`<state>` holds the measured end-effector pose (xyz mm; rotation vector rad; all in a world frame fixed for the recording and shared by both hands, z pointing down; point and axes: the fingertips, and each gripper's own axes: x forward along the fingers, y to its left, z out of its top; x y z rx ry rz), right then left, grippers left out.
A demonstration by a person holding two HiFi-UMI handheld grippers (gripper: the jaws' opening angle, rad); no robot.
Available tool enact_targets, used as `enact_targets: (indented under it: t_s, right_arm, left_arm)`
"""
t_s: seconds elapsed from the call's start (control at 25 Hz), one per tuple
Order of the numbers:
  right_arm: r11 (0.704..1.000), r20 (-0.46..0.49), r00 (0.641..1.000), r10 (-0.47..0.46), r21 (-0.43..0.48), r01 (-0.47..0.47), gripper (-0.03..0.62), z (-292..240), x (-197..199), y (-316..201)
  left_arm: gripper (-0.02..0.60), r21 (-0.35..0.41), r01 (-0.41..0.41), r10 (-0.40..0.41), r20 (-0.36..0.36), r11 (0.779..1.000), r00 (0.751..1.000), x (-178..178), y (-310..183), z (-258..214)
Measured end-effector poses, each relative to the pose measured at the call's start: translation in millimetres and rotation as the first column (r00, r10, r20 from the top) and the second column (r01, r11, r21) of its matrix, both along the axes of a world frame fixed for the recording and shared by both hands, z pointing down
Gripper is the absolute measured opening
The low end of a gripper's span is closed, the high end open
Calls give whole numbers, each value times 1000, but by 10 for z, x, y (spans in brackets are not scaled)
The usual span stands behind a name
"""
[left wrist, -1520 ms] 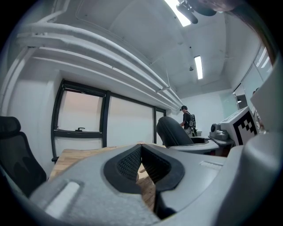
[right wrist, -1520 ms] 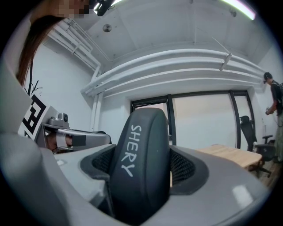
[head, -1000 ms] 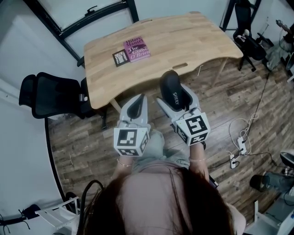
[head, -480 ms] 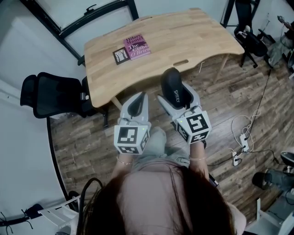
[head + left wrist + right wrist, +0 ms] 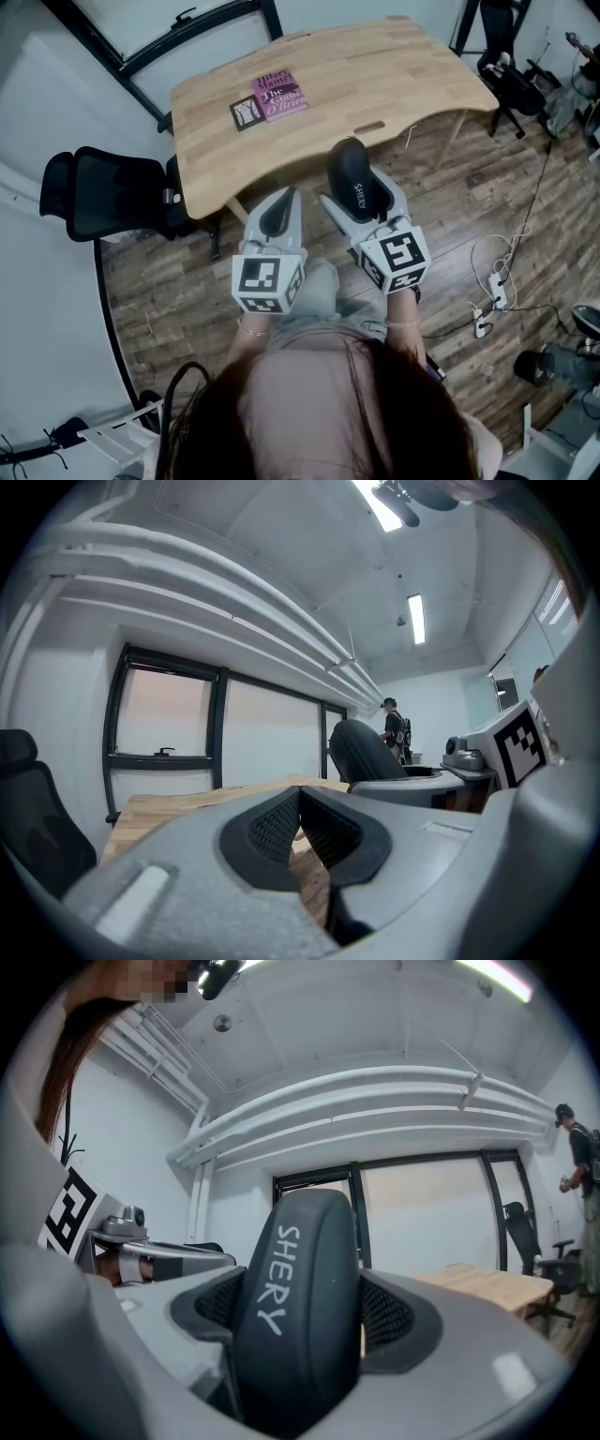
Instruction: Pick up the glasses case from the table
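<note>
Wood-plank floor, then a light wooden table (image 5: 394,66), mostly bare. Left gripper (image 5: 279,208) has its jaws together on nothing. Right gripper (image 5: 359,192) is clamped on the black glasses case (image 5: 349,169) marked "SHERY", off the table's near edge. A pink Hilary Mantel book (image 5: 278,97) lies toward the table's left.

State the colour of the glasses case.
The glasses case is black with white lettering; the right gripper view shows it best.
</note>
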<state>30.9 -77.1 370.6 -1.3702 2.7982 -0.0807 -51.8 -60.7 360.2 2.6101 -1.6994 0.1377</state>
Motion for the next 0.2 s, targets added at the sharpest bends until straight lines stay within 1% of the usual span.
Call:
enact_targets:
  t_s: [0.2]
  right_arm:
    - [1000, -1, 1000, -3, 0, 3, 370, 5, 2, -16]
  left_arm:
    - [5, -3, -7, 7, -5, 1000, 1000, 15, -45, 12]
